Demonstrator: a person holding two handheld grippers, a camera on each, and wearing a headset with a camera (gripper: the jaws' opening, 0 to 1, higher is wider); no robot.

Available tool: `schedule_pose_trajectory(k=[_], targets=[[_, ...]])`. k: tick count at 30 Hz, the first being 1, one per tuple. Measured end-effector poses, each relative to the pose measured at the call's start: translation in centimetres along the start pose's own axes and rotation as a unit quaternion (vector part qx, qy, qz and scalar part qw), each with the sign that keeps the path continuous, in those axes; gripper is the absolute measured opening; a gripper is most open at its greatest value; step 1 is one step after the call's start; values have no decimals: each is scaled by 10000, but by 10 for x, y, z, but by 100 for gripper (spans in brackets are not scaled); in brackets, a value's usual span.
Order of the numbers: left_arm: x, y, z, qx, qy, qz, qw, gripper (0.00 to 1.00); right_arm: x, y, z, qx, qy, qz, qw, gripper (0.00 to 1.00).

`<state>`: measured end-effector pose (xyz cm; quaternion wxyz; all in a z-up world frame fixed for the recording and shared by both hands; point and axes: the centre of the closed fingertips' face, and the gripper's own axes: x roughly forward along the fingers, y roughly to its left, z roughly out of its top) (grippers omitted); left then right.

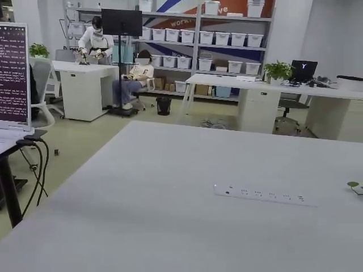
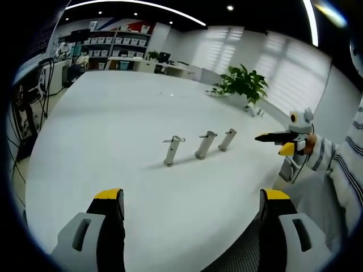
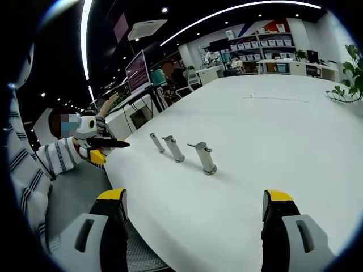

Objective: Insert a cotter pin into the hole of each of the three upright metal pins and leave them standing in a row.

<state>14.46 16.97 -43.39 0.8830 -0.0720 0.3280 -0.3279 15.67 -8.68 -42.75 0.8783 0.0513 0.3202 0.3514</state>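
Metal pins (image 2: pixel 205 144): three, standing in a row on the white counter (image 2: pixel 113 130), spaced apart and not touching. The row sits toward the counter's near edge, between the two tongs.

Cotter pins (image 2: pixel 174 139): a cross-piece shows through the top of two of the pins in both gripper views. The third pin's top is too small to tell.

Left tongs (image 2: pixel 191 195): jaws wide apart, nothing between them, held off the counter's near edge and aimed at the row. Nothing is touching the pins.

Right tongs (image 3: pixel 194 196): same state, jaws spread and empty, looking at the row from the opposite end.

Each tongs also shows side-on in the other's gripper view, well apart from the pins, held by a hand with a striped sleeve (image 2: pixel 340 164).

Potted plant (image 2: pixel 244 85) stands on the counter beyond the row, towards its far side.

Head view is aimed at the far part of the counter. A white power strip (image 1: pixel 264 195) lies flat there, and a green leaf (image 1: pixel 354 185) shows at the right edge. Screen (image 1: pixel 12 73) with text at far left, shelving with white bins (image 1: pixel 227 38) along the back wall, and two people at a far desk.
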Motion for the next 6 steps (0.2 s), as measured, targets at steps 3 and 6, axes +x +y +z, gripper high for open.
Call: schedule_pose_trajectory(k=[3, 6], targets=[[0, 0, -1, 9, 19, 6, 10000, 98, 2, 3, -1, 89, 28, 55, 9999, 98], [0, 0, -2, -13, 51, 31, 10000, 98, 4, 4, -1, 76, 79, 79, 9999, 98]])
